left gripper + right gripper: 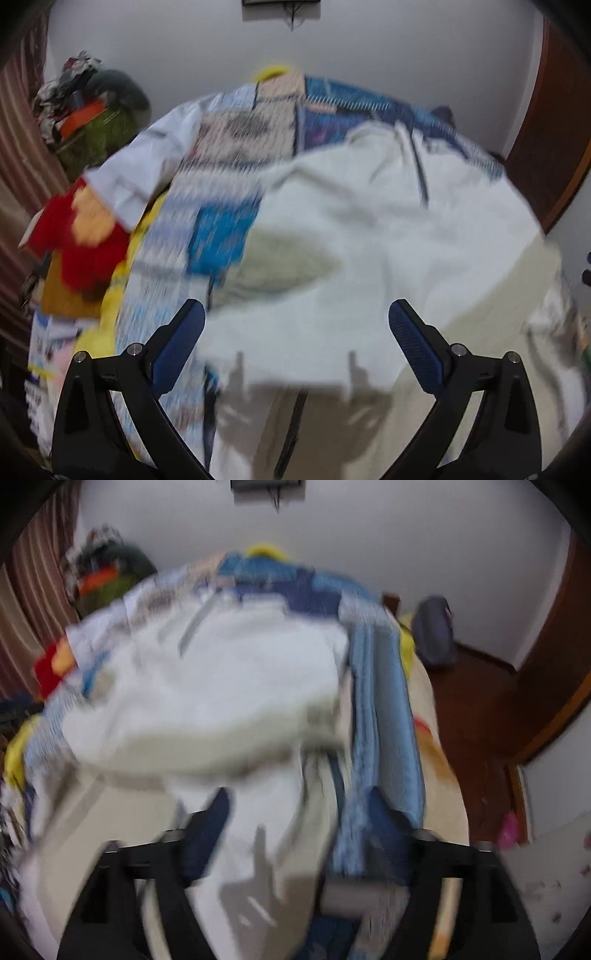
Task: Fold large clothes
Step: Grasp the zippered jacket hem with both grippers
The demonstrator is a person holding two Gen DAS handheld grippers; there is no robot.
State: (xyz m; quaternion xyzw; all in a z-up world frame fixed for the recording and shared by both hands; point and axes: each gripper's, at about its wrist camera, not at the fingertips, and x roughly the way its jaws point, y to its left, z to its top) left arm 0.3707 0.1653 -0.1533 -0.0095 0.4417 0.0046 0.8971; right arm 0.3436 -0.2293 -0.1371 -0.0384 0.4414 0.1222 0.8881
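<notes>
A large white garment [369,229] lies spread over a bed with a blue patchwork quilt [221,236]. A dark drawstring or seam line runs near its far end. My left gripper [295,321] hovers above the garment's near edge, open, with nothing between its blue pads. In the blurred right wrist view the same white garment [221,686] lies bunched on the quilt [380,738]. My right gripper [299,812] stands over its near right part with the jaws wide apart. White cloth shows in the gap, and I see no pad pressing on it.
A red and yellow cloth [85,240] lies at the bed's left edge. A heap of clothes [85,110] sits at the back left beside a striped curtain [22,147]. A grey bag [432,635] stands on the brown floor [480,720] at the right, near a wooden door [546,147].
</notes>
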